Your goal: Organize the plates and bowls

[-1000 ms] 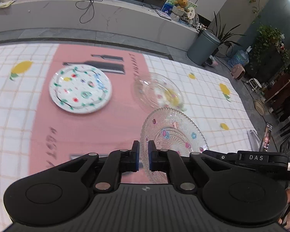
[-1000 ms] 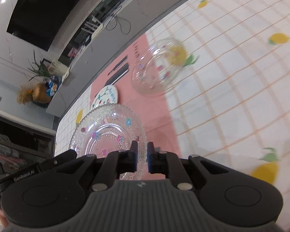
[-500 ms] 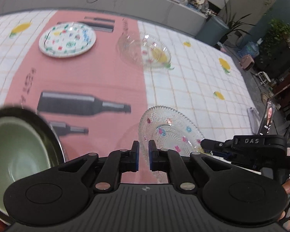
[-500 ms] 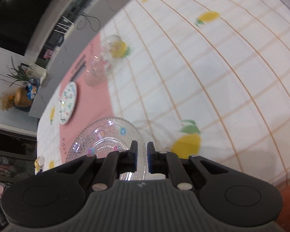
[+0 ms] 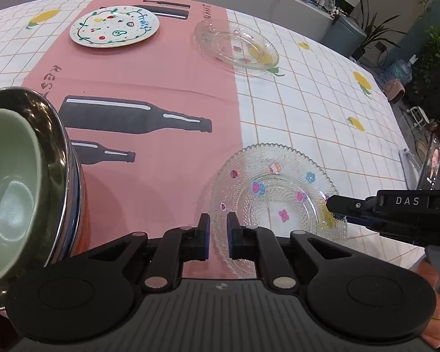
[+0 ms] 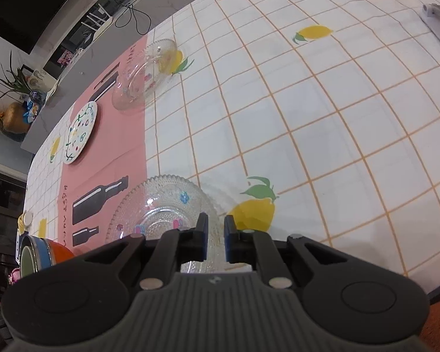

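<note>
Left gripper (image 5: pixel 218 236): nearly closed, empty, over beaded glass plate (image 5: pixel 274 202)
Right gripper (image 6: pixel 213 239): nearly closed, empty, same plate's rim

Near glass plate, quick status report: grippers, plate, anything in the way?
Left gripper and right gripper shut, empty, over near glass plate. Plate flat on tablecloth. Nothing blocking; stacked bowls left.

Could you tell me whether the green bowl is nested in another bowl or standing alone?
Nested. The green bowl sits inside a steel bowl, whose shiny rim wraps around it at the left edge.
</note>
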Demonstrator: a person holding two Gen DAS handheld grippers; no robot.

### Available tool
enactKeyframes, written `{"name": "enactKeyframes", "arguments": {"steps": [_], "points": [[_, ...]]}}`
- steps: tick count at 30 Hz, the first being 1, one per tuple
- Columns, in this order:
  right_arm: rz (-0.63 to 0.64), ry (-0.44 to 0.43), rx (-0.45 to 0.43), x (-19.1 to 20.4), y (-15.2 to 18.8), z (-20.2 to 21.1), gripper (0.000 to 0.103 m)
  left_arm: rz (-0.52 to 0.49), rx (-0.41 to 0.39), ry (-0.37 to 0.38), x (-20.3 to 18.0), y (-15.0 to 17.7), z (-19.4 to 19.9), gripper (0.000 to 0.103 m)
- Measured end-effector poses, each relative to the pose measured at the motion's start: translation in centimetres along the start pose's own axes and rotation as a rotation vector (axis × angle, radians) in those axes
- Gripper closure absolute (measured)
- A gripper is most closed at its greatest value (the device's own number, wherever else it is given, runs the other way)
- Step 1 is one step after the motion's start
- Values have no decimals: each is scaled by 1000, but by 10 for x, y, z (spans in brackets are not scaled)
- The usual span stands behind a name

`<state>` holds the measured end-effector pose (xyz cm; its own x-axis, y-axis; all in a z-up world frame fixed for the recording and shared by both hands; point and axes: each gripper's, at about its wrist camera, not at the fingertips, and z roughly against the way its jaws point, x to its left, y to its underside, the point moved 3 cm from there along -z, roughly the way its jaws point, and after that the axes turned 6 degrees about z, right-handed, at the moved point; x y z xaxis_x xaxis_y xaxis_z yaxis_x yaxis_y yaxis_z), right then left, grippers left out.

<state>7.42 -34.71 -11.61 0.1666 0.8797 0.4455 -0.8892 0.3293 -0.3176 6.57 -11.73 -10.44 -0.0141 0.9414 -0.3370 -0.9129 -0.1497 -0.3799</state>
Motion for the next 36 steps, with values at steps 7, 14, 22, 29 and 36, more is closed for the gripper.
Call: {"name": "enactKeyframes", "arguments": {"steps": [7,14,22,29,36], "points": [[24,41,25,5,1,-8,93,-13,8,-31,0,5,-7,91],[34,53,45,5,3,-11,90,-60,2,-54,-4,7,-9,90],[33,48,33,7,2,-10,79,-77,-14,-76,-6,7,-8,85],[52,77,-25,10,0,-1,61,-58,-70,-56,-6,-4,10,72],[89,79,-125,24,-10,8,61,-62,-94,-10,-14,-19,23,67]]}}
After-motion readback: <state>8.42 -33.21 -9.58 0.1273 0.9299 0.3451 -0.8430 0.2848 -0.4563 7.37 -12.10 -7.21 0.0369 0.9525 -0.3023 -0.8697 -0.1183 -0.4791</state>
